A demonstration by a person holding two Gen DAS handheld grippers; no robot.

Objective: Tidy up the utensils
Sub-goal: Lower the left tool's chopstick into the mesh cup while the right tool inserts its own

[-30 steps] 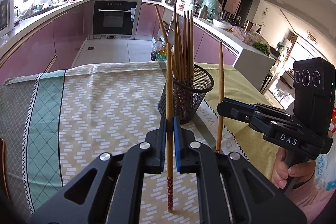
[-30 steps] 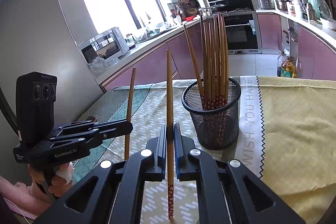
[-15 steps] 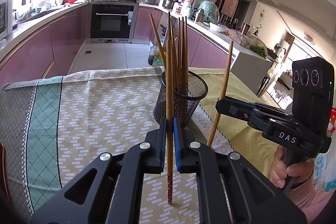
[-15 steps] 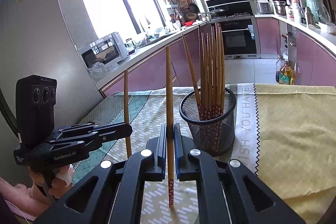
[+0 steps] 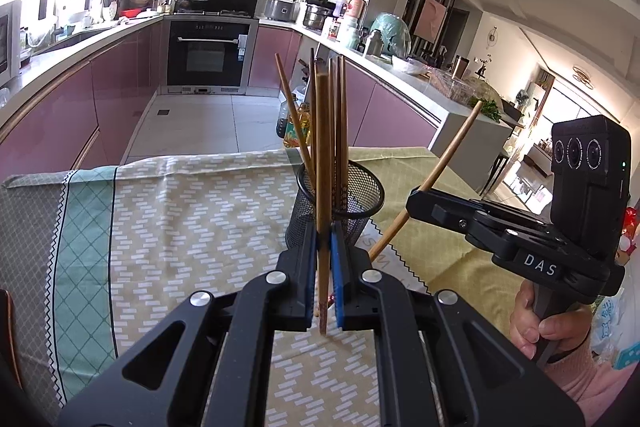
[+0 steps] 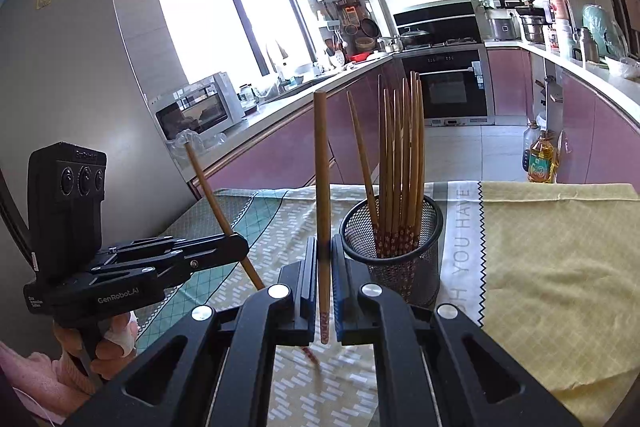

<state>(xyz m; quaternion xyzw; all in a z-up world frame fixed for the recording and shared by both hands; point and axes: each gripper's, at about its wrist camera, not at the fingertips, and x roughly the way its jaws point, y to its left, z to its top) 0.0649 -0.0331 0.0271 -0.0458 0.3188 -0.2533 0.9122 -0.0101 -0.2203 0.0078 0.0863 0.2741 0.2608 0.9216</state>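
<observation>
The left gripper [image 5: 324, 255] is clamped shut on a long brown wooden chopstick with a red patterned tip [image 5: 323, 163], gripped low on the shaft so that the plain end stands high and the decorated end hangs just beneath the blue pads. The right gripper [image 6: 325, 267] is closed the same way on a second wooden chopstick [image 6: 322, 179]. Holding each stick near its patterned end probably leaves that end free to be lowered first, matching the sticks already stored tip-down.

Those stored chopsticks [image 6: 400, 163] stand bunched in a black wire-mesh cylindrical holder [image 6: 394, 243], which sits on the patterned beige and green tablecloth [image 5: 192, 227] near the strip printed with lettering. In the left wrist view the holder lies straight behind the held stick; in the right wrist view it is just to the right of it. Both grippers hover near the holder, above the cloth, so the sticks seem ready to go in.

Compared with a second ago, each gripper's stick, seen from the other camera, now leans clearly outward at the top instead of standing almost upright. The holder also looms nearer and more central in the left wrist view. The grips themselves are unchanged, and a purple kitchen lies beyond the table.
</observation>
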